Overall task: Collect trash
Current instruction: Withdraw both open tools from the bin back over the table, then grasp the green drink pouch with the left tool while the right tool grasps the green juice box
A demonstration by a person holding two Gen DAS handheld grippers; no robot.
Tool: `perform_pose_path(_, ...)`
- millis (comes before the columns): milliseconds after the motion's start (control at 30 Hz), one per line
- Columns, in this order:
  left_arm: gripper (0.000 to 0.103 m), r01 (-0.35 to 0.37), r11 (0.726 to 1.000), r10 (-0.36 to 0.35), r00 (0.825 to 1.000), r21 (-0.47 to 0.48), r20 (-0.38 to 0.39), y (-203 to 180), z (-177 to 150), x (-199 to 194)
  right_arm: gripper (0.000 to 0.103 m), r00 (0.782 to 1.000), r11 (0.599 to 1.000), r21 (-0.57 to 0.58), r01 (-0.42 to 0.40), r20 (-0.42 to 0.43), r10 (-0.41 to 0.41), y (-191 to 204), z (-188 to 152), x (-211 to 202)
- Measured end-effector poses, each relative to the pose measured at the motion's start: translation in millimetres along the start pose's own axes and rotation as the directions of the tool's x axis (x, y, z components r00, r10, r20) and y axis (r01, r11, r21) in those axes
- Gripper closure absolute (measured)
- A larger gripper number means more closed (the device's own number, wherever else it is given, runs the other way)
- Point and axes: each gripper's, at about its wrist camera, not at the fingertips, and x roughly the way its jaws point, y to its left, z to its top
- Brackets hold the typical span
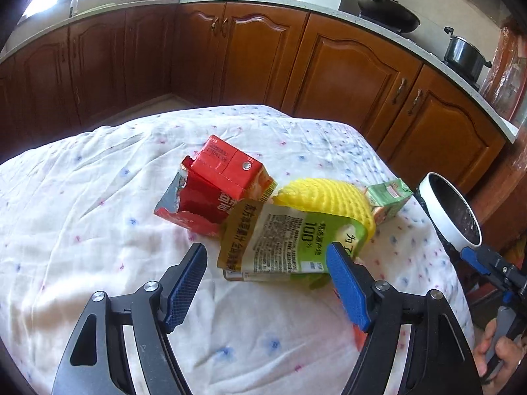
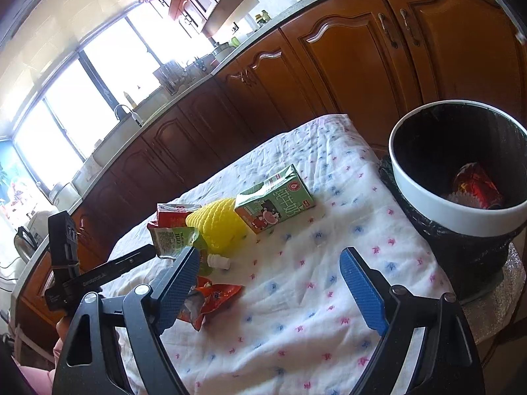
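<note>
You are in a home kitchen. Brown wooden cupboard doors run under a long pale stone counter, and a black frying pan and a dark metal pot sit on it. A curved silver tap stands by the big bright window.

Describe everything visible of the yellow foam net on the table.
The yellow foam net is a bright yellow mesh sleeve of soft-looking foam, puffed into a dome and lying on the flowered cloth. The green milk carton sits against one side, the red carton against the other, and the crumpled green pouch overlaps its near edge. Neither gripper touches it.
</note>
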Motion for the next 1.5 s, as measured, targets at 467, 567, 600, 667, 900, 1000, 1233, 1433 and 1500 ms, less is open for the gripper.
perform_pose_path(467,0.030,0.262,0.965,-0.259,0.959,0.015,-0.119,-26,-36,-14,0.014,1.000,1.000,0.008,-0.015,-0.011,0.015,-5,13,19)
perform_pose_path(567,0.030,0.205,0.977,-0.200,0.976,0.054,-0.089,-22,-28,-22,0.014,1.000,1.000,0.006,-0.016,-0.021,0.016,-7,17,26)
perform_pose_path(600,0.029,0.183,0.981,-0.179,0.981,0.061,-0.072,-18,-23,-25,0.014,1.000,1.000,0.000,-0.013,-0.024,0.013,-7,19,28)
perform_pose_path(667,0.029,0.139,0.988,-0.136,0.989,0.074,-0.050,-12,-12,-25,0.014,0.999,1.000,-0.010,-0.011,-0.031,0.011,-7,25,35)
perform_pose_path(900,0.029,0.144,0.965,-0.129,0.988,0.219,-0.084,-24,4,-5,0.014,0.991,0.984,-0.176,-0.026,-0.136,0.002,3,59,76)
perform_pose_path(1000,0.029,0.175,0.955,-0.151,0.982,0.240,-0.114,-33,5,7,0.014,0.980,0.929,-0.369,-0.028,-0.194,-0.048,17,73,99)
perform_pose_path(1233,0.032,0.186,0.952,-0.154,0.978,0.245,-0.142,-38,4,26,0.015,0.947,0.663,-0.742,-0.099,-0.276,-0.167,52,70,135)
perform_pose_path(1433,0.048,0.208,0.951,-0.174,0.972,0.228,-0.160,-39,-2,33,0.027,0.898,0.611,-0.773,-0.174,-0.379,-0.224,58,62,156)
perform_pose_path(1500,0.051,0.207,0.950,-0.174,0.973,0.233,-0.154,-39,-3,30,0.042,0.905,0.622,-0.769,-0.145,-0.358,-0.231,58,61,150)
